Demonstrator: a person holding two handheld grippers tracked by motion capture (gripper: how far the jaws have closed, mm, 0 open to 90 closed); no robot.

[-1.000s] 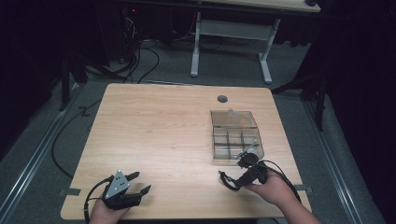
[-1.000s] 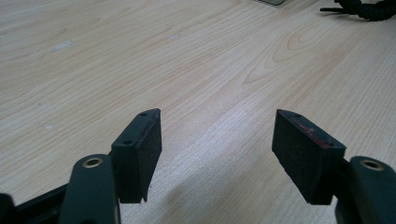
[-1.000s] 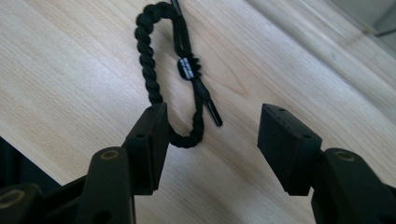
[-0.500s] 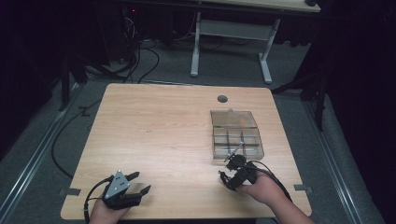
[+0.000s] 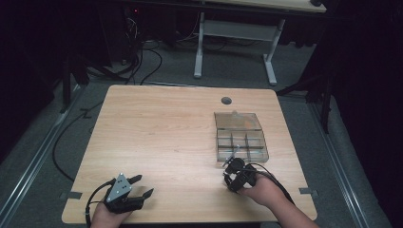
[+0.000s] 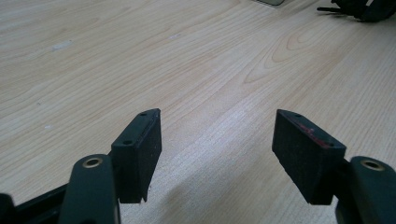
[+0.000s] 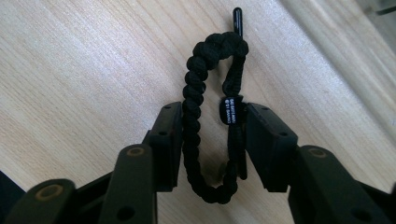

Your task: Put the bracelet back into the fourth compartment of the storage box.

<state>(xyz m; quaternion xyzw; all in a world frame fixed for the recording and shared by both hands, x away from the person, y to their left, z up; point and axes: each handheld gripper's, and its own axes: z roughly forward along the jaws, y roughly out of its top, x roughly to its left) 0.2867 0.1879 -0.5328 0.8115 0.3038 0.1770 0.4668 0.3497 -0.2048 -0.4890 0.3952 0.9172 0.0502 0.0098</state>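
Two grippers are in my hands over one light wooden table point(image 5: 157, 133), and I place everything by the clear plastic organiser box point(image 5: 240, 137) standing on the table's right half. The box has its lid swung open toward the far edge, and its tray is split into small compartments; from the high view I cannot tell what lies in most of them, though a thin dark stick-like piece leans at the near wall.

Just on the near side of the box, my right gripper point(image 7: 212, 135) points down at the tabletop. Its jaws have just been closing, and a black braided cord bracelet point(image 7: 196, 93) lies flat on the wood between them: the thick braided strand runs along the left pad, the thinner strand with its tag along the right pad. The pads sit against the cord on both sides, so I read this as a grip on the bracelet. A small black tag point(image 7: 229, 111) on the thin strand carries tiny white lettering, too small for me to read.

Well to the left of the box, near the front edge, my left gripper point(image 6: 217, 149) rests with its jaws wide apart over bare wood.
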